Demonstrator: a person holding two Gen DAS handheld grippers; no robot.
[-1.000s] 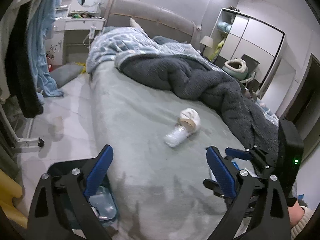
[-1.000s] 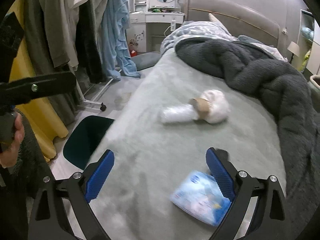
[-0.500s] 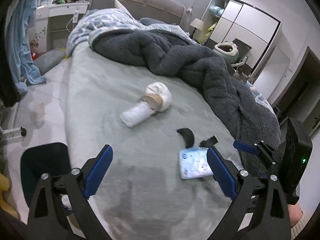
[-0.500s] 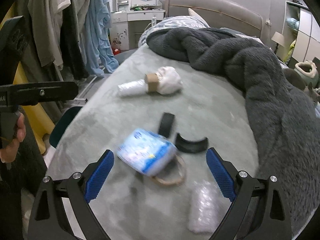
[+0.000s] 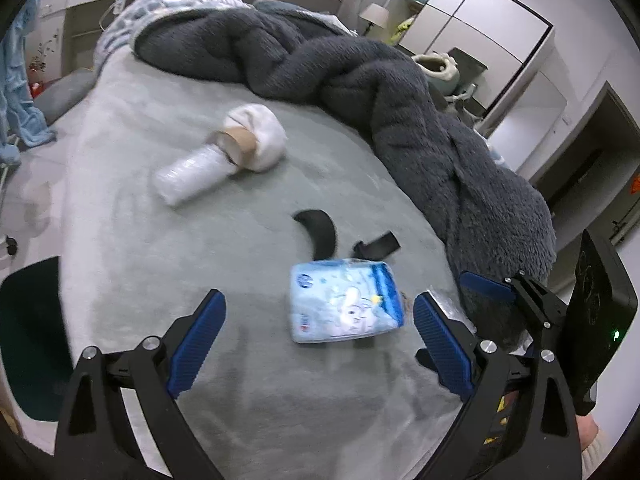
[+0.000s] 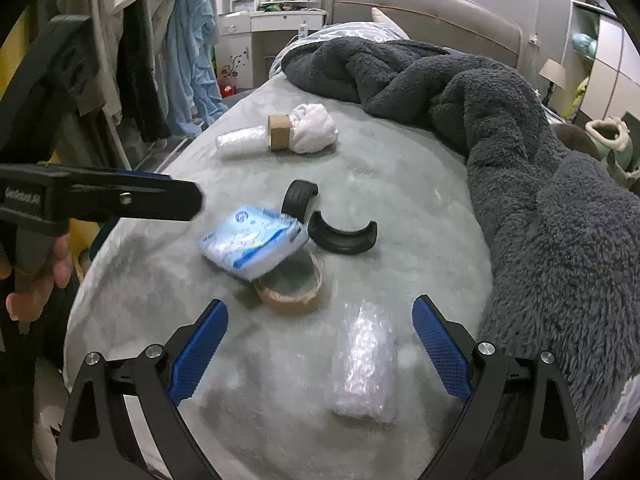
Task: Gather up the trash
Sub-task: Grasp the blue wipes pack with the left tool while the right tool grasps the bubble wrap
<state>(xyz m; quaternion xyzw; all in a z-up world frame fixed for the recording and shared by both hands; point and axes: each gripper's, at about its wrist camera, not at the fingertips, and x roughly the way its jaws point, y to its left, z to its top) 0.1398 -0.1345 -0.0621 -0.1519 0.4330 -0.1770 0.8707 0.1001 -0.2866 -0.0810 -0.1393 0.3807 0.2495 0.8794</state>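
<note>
Held the left gripper (image 5: 318, 298) and the right gripper (image 6: 318, 302) wide open and empty above the near end of the bed (image 5: 132, 264). Found the trash lying there: a soft blue pack (image 5: 346, 300) propped on a brown tape ring (image 6: 290, 288), a clear plastic roll (image 6: 366, 360) closest to the near edge by the grey blanket (image 6: 560, 220), and two black curved bits (image 6: 342, 236) just behind the pack. Probably needed to drop straight down with one finger on each side of the pack, squeeze softly, and not snag the fuzzy bed.

Blue-white printed pack (image 6: 251, 241); grey-green bedspread (image 6: 400, 184); charcoal blanket (image 6: 540, 184).
</note>
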